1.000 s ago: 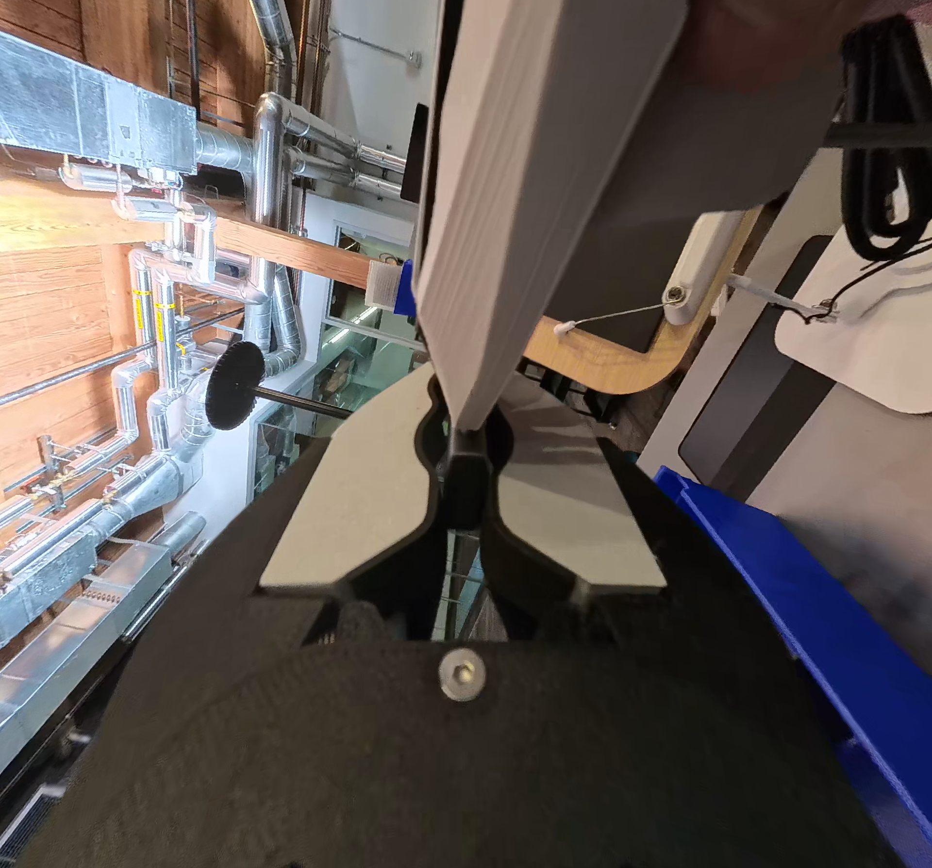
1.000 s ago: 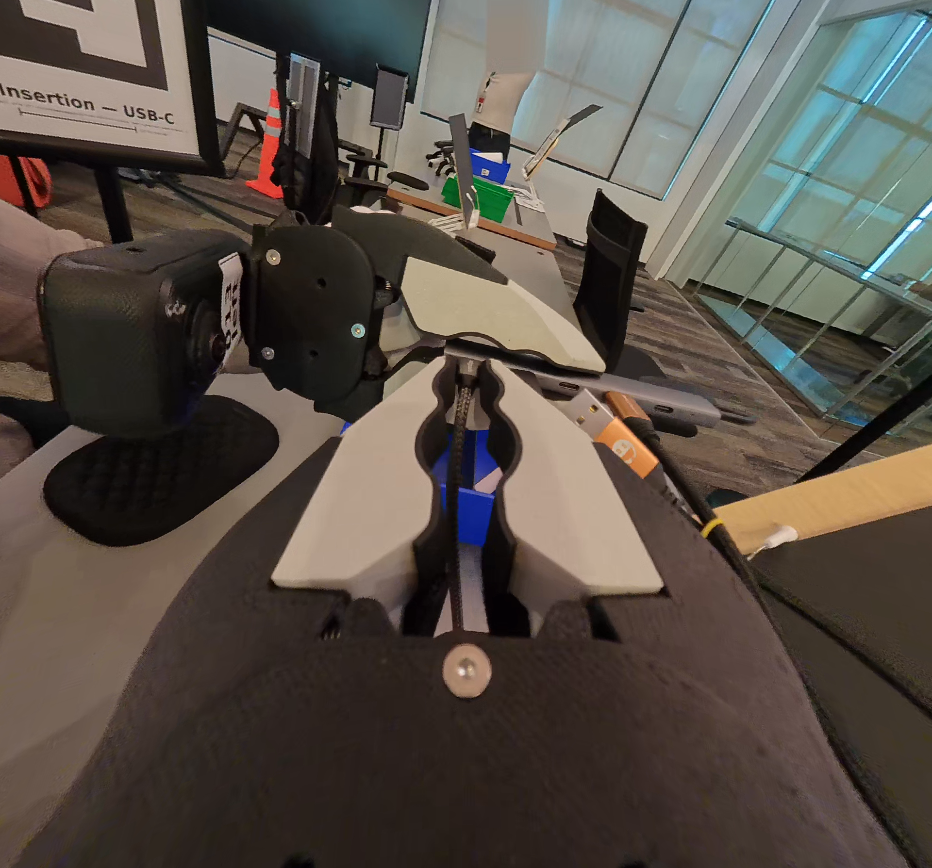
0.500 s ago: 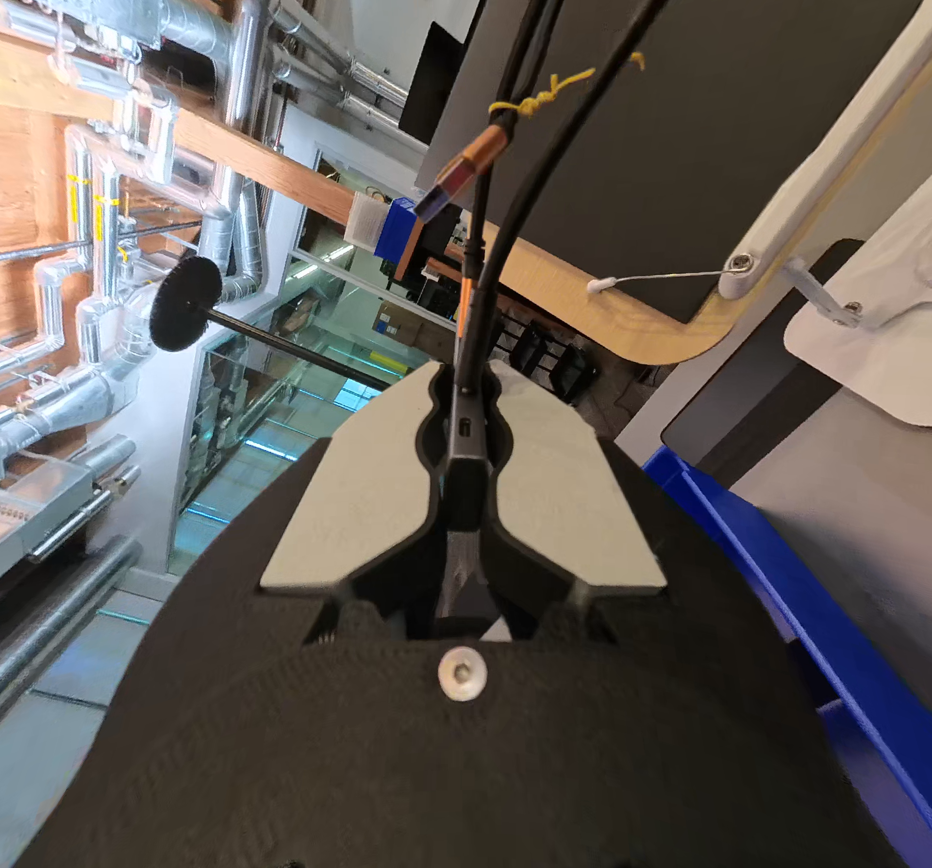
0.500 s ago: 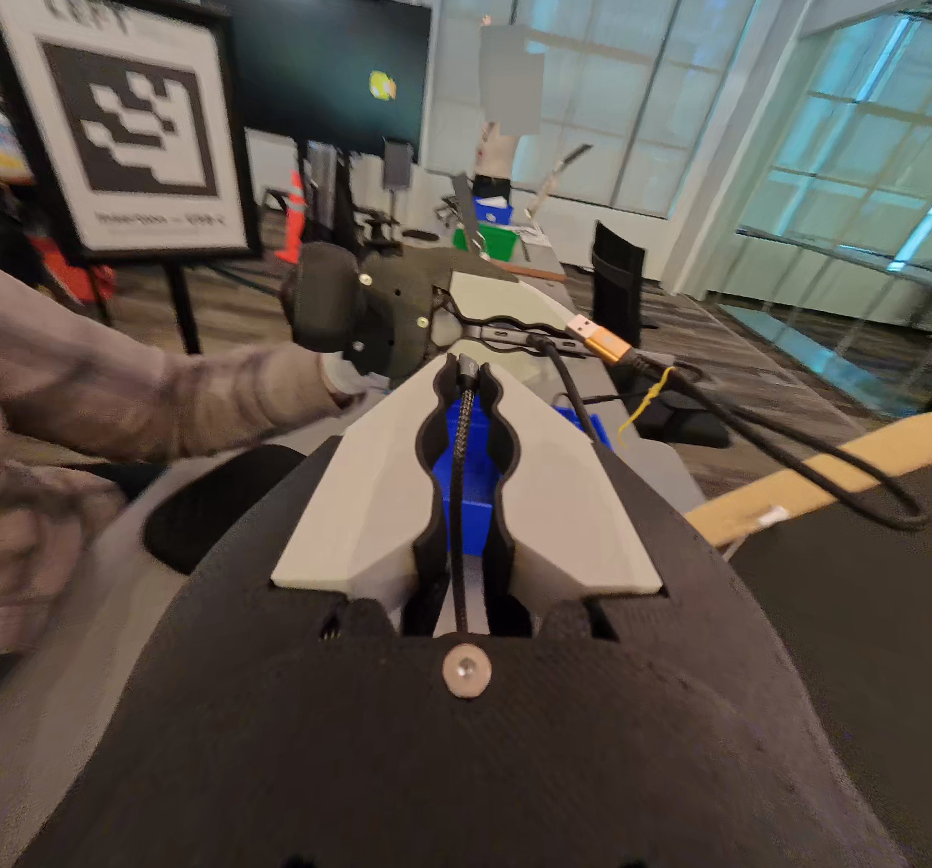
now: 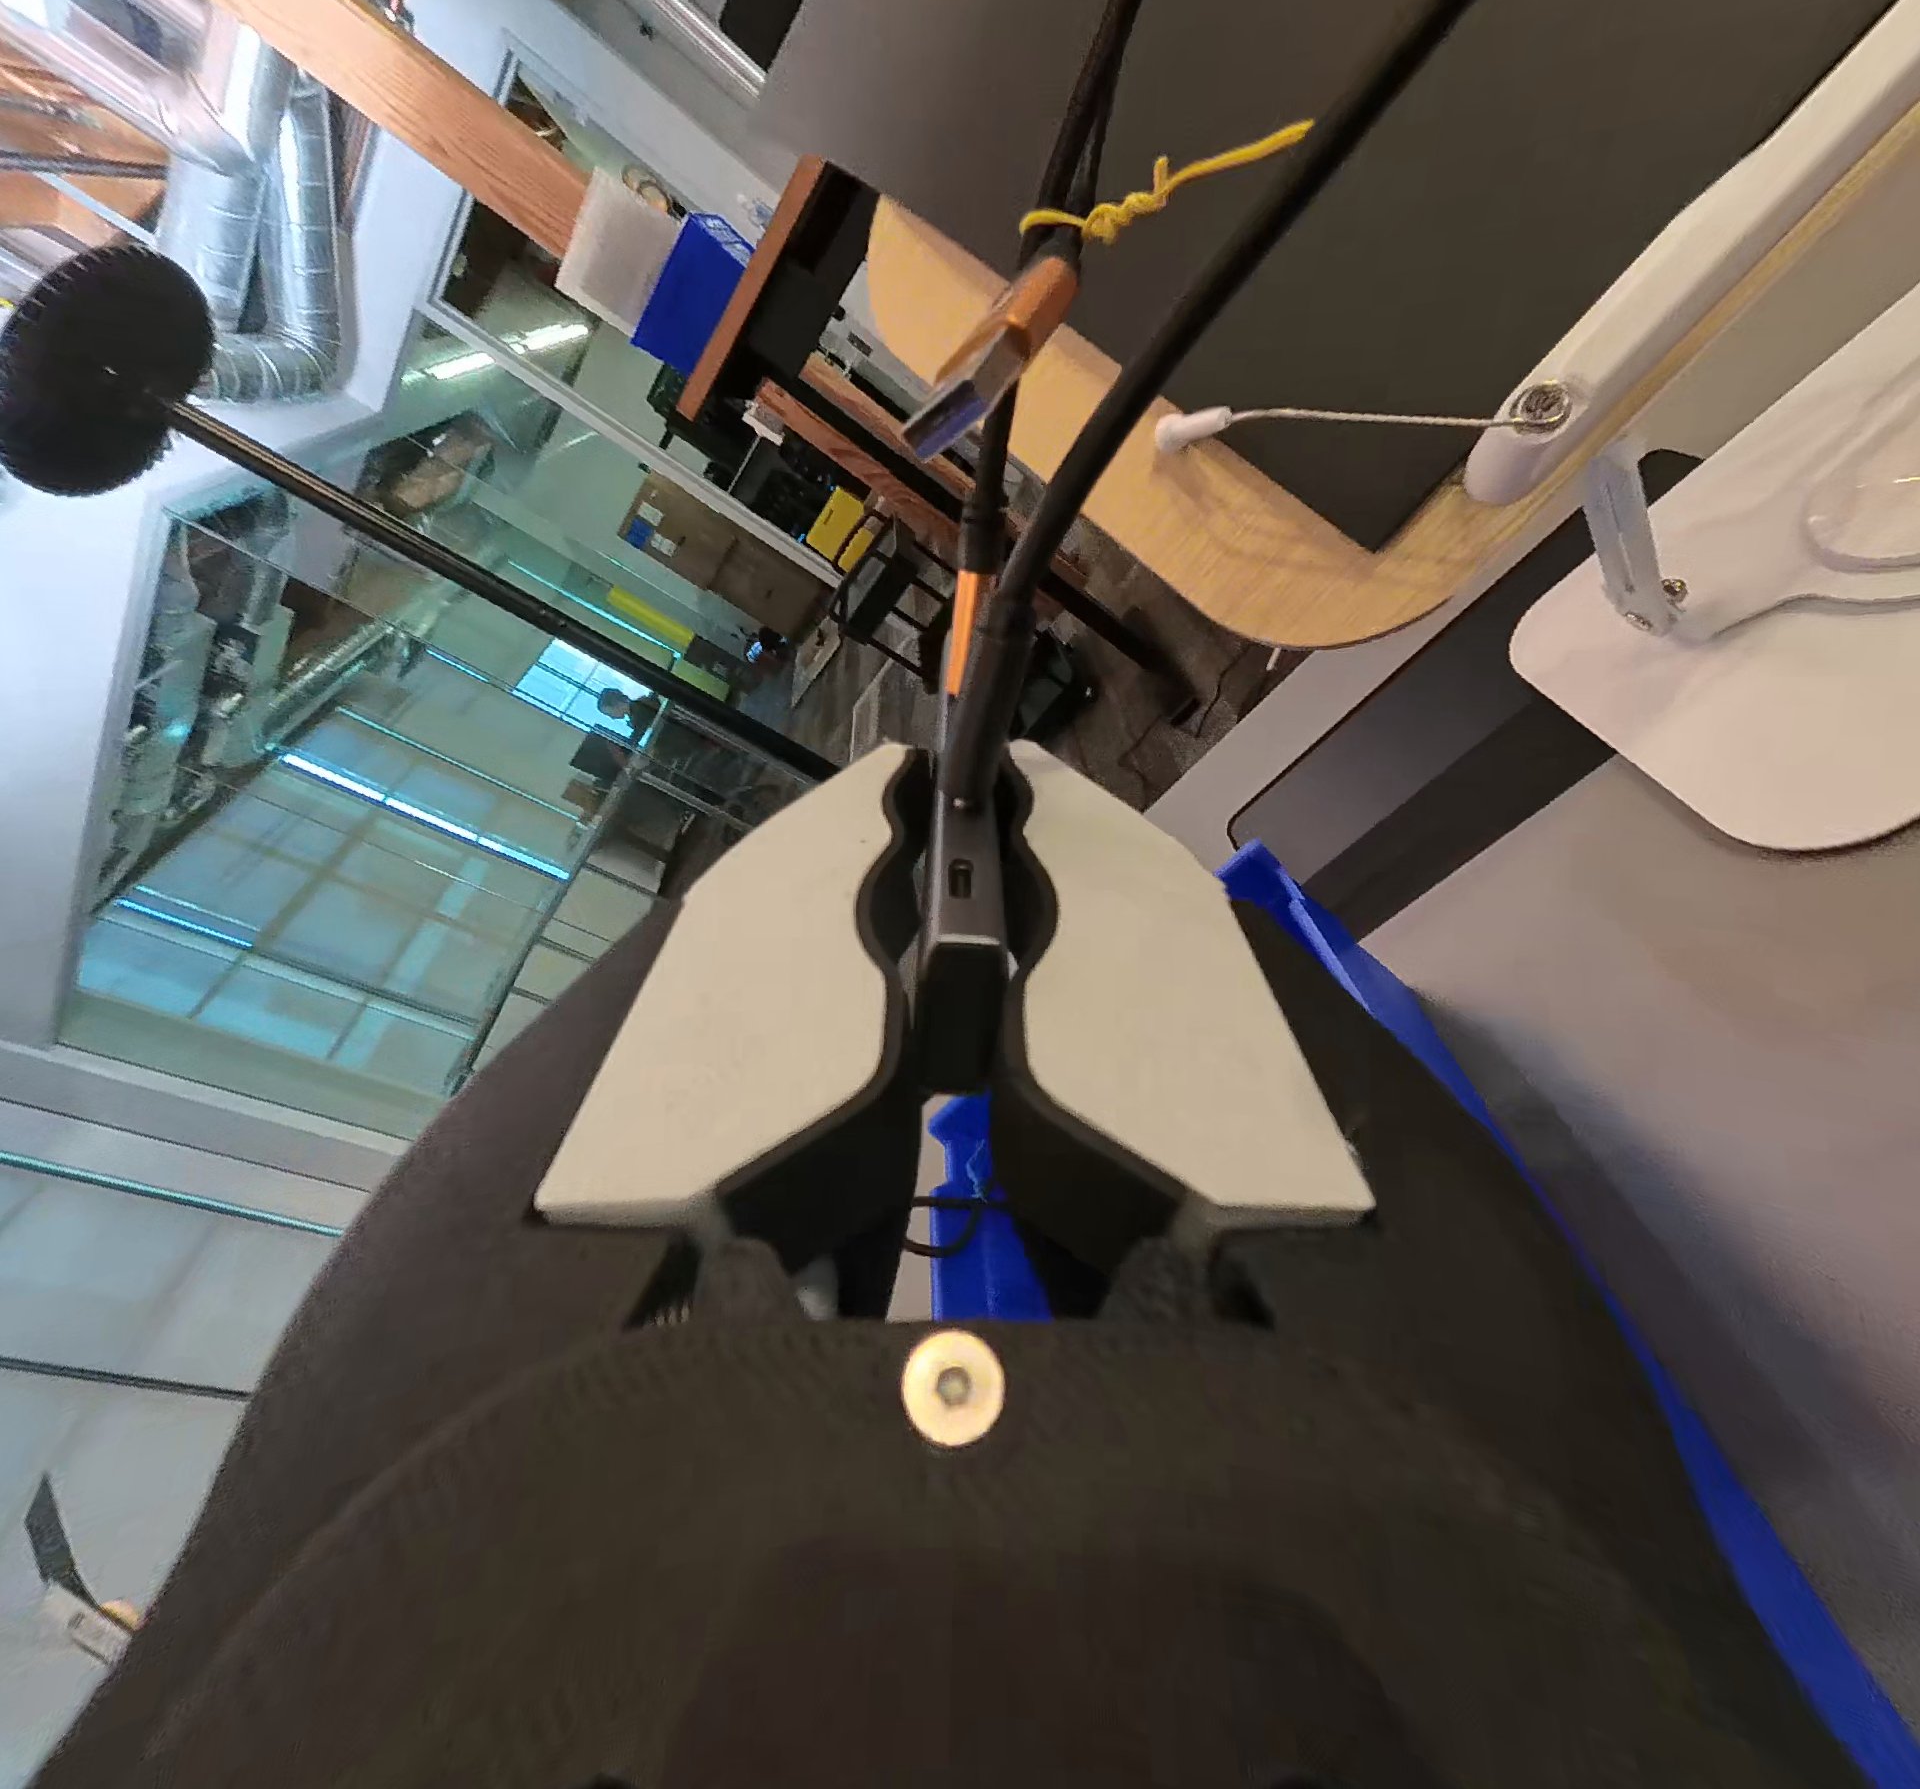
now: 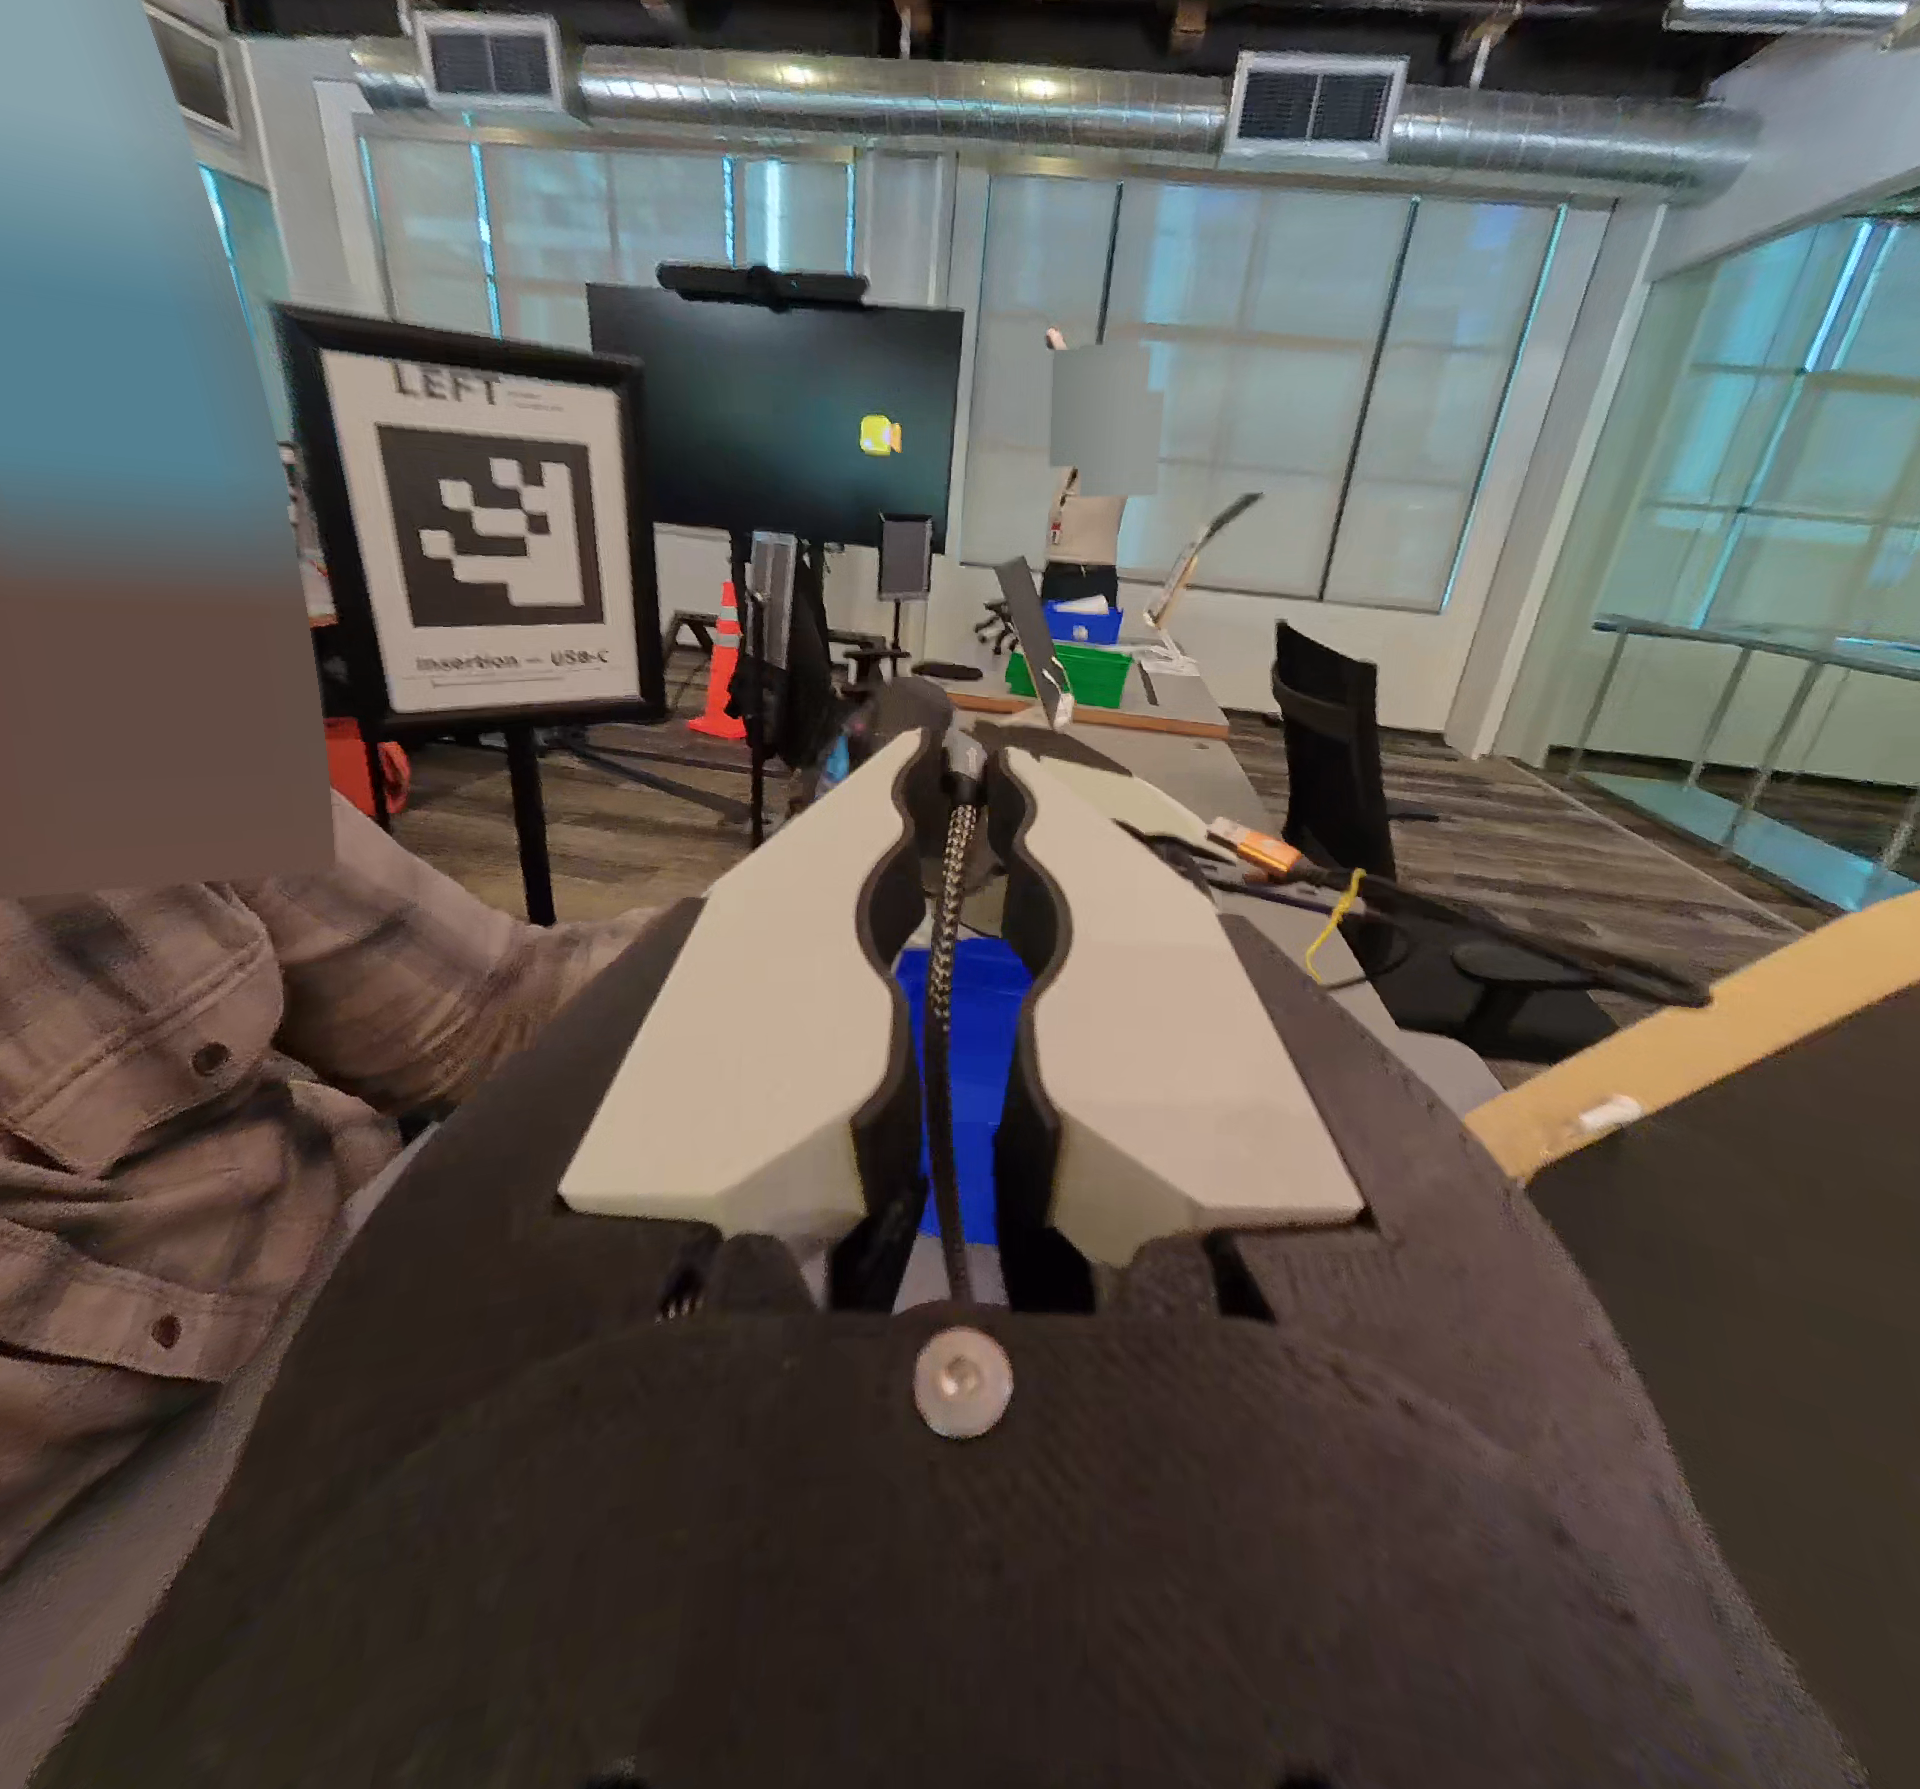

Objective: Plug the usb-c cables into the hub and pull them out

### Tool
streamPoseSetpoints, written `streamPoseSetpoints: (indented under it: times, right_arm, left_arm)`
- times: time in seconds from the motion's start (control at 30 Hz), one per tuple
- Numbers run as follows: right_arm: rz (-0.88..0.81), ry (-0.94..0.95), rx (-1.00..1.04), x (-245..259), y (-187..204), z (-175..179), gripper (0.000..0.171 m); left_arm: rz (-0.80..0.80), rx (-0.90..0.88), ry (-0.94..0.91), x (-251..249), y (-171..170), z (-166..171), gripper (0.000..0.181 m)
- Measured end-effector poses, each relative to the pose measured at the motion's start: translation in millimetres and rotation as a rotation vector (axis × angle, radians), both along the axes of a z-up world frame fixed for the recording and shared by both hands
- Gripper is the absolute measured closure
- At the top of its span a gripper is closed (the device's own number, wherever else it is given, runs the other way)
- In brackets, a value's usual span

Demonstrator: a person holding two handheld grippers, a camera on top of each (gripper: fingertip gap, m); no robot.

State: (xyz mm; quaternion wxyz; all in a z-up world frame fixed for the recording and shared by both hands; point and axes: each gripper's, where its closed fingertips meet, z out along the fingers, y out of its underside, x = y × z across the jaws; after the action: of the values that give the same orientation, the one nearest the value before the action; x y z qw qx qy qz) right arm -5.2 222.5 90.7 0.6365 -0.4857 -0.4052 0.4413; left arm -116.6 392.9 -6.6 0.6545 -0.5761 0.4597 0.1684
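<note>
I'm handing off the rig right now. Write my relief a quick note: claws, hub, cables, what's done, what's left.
Left claw: shut on the hub, held in the air.
Right claw: shut on the braided cable, plug at the fingertips.
The two claws are apart; the braided cable is not in the hub.
Two black cables leave the hub's far end; an orange plug hangs loose.
Bin: below.
Left: whether more plug-and-pull rounds remain can't be told.
</note>
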Motion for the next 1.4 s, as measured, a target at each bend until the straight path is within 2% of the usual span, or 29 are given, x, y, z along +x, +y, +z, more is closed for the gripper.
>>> streamPoseSetpoints:
  times: [0.07,0.17,0.33,0.47,0.57,0.67,0.77,0.9,0.97,1.1,1.17,1.4]
  right_arm:
    - [0.031,0.043,0.000,7,-8,8,0.166]
    - [-0.013,0.016,0.005,20,-8,6,0.165]
    - [-0.060,-0.052,-0.013,36,-5,-7,0.165]
    - [-0.170,-0.206,-0.067,54,7,-38,0.166]
    - [-0.132,-0.247,-0.095,61,7,-57,0.165]
    - [-0.162,-0.448,-0.162,57,24,-105,0.165]
    - [-0.105,-0.617,-0.169,40,28,-145,0.165]
    - [-0.011,-0.729,-0.204,20,31,-183,0.165]
    - [0.008,-0.702,-0.199,13,34,-182,0.165]
    - [-0.037,-0.640,-0.144,17,32,-158,0.165]
    - [-0.024,-0.640,-0.157,21,27,-159,0.165]
    - [0.164,-0.881,-0.477,18,10,-244,0.164]
  left_arm:
    - [0.003,-0.025,-0.031,-2,4,-2,0.169]
    - [0.044,-0.071,-0.101,-19,17,1,0.169]
    - [0.020,-0.053,-0.097,-23,16,22,0.169]
    - [-0.020,-0.034,-0.133,-13,9,39,0.170]
    - [-0.031,-0.030,-0.126,-7,4,40,0.170]
    - [-0.041,-0.041,-0.131,-1,3,36,0.170]
    - [-0.050,-0.050,-0.131,4,1,34,0.170]
    - [-0.059,-0.049,-0.122,10,-2,31,0.170]
    - [-0.066,-0.050,-0.119,11,-2,30,0.170]
    - [-0.074,-0.049,-0.132,9,-3,32,0.170]
    - [-0.080,-0.049,-0.140,9,-4,34,0.170]
    - [-0.106,-0.048,-0.115,20,-11,30,0.170]
